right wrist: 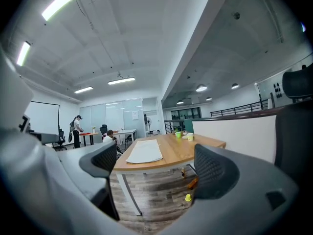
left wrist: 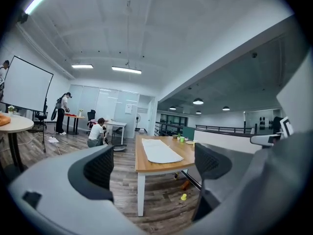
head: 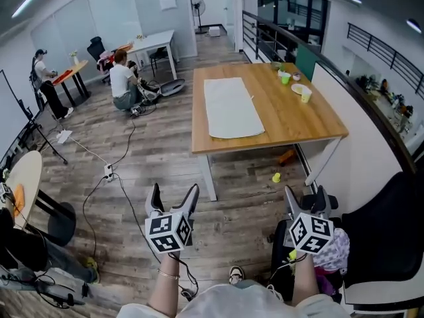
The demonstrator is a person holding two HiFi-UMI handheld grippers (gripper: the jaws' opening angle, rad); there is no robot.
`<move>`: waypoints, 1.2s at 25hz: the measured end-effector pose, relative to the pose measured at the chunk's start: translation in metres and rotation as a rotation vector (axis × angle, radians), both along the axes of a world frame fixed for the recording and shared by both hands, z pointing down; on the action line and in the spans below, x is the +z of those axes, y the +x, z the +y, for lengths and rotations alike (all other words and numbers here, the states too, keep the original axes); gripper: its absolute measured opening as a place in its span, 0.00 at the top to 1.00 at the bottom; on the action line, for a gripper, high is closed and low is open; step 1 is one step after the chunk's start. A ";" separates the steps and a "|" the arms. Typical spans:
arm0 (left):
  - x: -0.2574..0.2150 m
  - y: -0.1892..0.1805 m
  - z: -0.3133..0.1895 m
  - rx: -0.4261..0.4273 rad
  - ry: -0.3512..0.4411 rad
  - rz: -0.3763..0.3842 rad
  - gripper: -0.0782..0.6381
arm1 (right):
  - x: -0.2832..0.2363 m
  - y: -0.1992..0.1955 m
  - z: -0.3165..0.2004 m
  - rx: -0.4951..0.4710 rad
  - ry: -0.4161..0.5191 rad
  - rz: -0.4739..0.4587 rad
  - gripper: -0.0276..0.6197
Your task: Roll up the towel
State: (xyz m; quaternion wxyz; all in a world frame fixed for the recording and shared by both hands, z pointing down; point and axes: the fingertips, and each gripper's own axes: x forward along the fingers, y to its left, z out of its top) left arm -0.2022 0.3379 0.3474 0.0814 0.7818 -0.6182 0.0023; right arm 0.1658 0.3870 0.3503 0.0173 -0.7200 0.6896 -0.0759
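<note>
Left claw released, jaws apart, nothing between them. Towel lies flat and unrolled on bench, well ahead of both claws. Right claw also released, jaws apart, empty.

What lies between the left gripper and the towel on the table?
In the head view, only bare wooden floor and the table, its near edge and white leg, lie between the left gripper and the towel.
</note>
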 end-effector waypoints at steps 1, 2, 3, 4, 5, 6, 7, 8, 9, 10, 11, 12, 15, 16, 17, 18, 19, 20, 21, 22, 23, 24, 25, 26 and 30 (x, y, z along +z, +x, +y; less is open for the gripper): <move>0.000 0.004 -0.013 -0.001 -0.001 0.003 0.18 | 0.000 0.004 -0.013 -0.003 -0.001 -0.002 0.18; -0.001 0.009 -0.026 -0.002 -0.003 0.006 0.18 | 0.001 0.009 -0.026 -0.005 -0.003 -0.005 0.18; 0.000 0.013 -0.039 -0.004 -0.005 0.008 0.18 | 0.001 0.013 -0.038 -0.006 -0.006 -0.009 0.18; 0.000 0.016 -0.051 -0.005 -0.007 0.009 0.18 | 0.003 0.018 -0.050 -0.007 -0.010 -0.012 0.19; 0.001 0.020 -0.063 -0.005 -0.010 0.008 0.18 | 0.004 0.023 -0.061 -0.006 -0.013 -0.014 0.19; 0.001 0.023 -0.074 -0.005 -0.012 0.008 0.18 | 0.005 0.028 -0.071 -0.005 -0.016 -0.015 0.19; 0.002 0.027 -0.084 -0.005 -0.015 0.008 0.18 | 0.006 0.033 -0.081 -0.004 -0.019 -0.017 0.19; 0.004 0.029 -0.092 -0.005 -0.016 0.009 0.18 | 0.007 0.038 -0.089 -0.003 -0.022 -0.019 0.19; 0.005 0.032 -0.100 -0.006 -0.017 0.009 0.18 | 0.009 0.042 -0.098 -0.001 -0.024 -0.021 0.20; 0.006 0.033 -0.107 -0.008 -0.017 0.010 0.18 | 0.010 0.046 -0.106 0.001 -0.026 -0.022 0.20; 0.007 0.034 -0.114 -0.011 -0.019 0.010 0.18 | 0.011 0.049 -0.114 0.004 -0.029 -0.026 0.20; 0.008 0.034 -0.121 -0.014 -0.023 0.010 0.18 | 0.013 0.052 -0.121 0.008 -0.034 -0.030 0.21; 0.017 0.036 -0.140 -0.018 -0.044 0.008 0.18 | 0.022 0.058 -0.141 0.016 -0.057 -0.044 0.22; 0.020 0.036 -0.145 -0.019 -0.049 0.007 0.18 | 0.026 0.059 -0.147 0.017 -0.063 -0.046 0.23; 0.023 0.036 -0.151 -0.020 -0.052 0.006 0.18 | 0.029 0.060 -0.152 0.017 -0.069 -0.048 0.23; 0.025 0.036 -0.157 -0.020 -0.055 0.006 0.18 | 0.032 0.060 -0.158 0.018 -0.073 -0.049 0.23; 0.028 0.036 -0.164 -0.019 -0.056 0.006 0.18 | 0.034 0.060 -0.165 0.017 -0.077 -0.049 0.23; 0.029 0.036 -0.171 -0.019 -0.056 0.007 0.18 | 0.036 0.059 -0.172 0.015 -0.081 -0.048 0.23; 0.031 0.035 -0.180 -0.020 -0.055 0.008 0.18 | 0.038 0.058 -0.180 0.013 -0.084 -0.045 0.23; 0.032 0.035 -0.189 -0.021 -0.054 0.012 0.18 | 0.039 0.057 -0.189 0.011 -0.086 -0.041 0.23; 0.033 0.034 -0.199 -0.021 -0.052 0.017 0.18 | 0.040 0.056 -0.198 0.011 -0.087 -0.037 0.23; 0.035 0.034 -0.211 -0.021 -0.051 0.025 0.18 | 0.040 0.056 -0.207 0.011 -0.088 -0.033 0.23; 0.036 0.034 -0.222 -0.020 -0.049 0.033 0.18 | 0.040 0.057 -0.216 0.013 -0.088 -0.029 0.23; 0.037 0.034 -0.234 -0.019 -0.048 0.041 0.18 | 0.040 0.056 -0.226 0.014 -0.089 -0.024 0.23; 0.037 0.035 -0.289 -0.003 -0.041 0.063 0.18 | 0.036 0.053 -0.273 0.019 -0.093 -0.001 0.23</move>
